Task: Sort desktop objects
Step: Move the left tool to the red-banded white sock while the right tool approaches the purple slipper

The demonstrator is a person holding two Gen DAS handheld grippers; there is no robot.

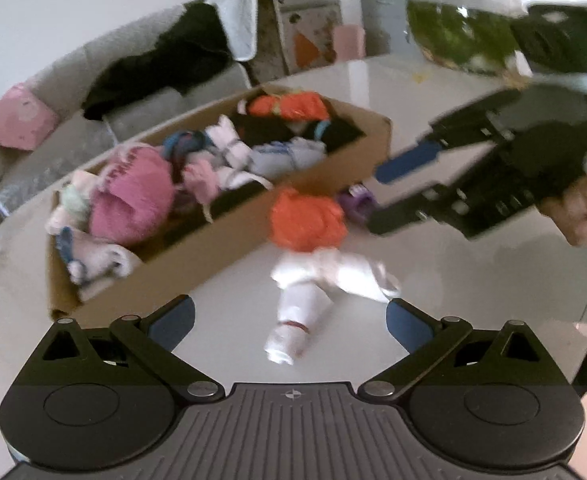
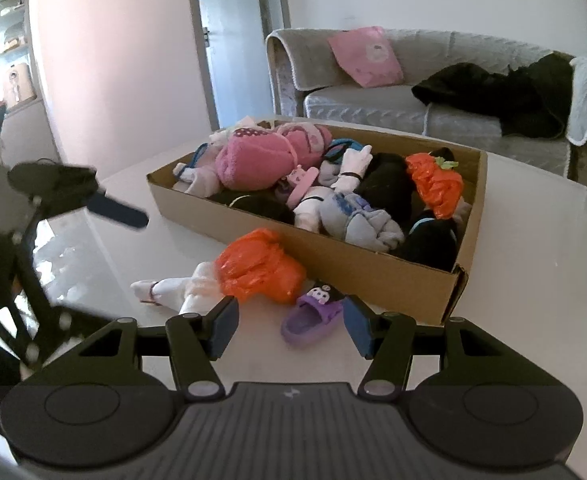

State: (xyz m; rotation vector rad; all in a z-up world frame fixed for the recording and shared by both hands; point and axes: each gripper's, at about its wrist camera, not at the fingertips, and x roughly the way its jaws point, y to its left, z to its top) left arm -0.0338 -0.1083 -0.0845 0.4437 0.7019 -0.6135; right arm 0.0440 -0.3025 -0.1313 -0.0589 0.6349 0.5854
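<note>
Though beside box (image 2: 373,276) — purple slipper (image 2: 313,314)

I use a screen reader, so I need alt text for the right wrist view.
The open right gripper hovers by a purple toy slipper on a white table, beside an orange-and-white bundle and a cardboard box of soft items; the left gripper reaches in from the left.

Both cameras sit low and close over the shiny white table (image 1: 433,264), looking down from opposite sides. Both see the long brown cardboard box (image 2: 373,276) and each other.
</note>
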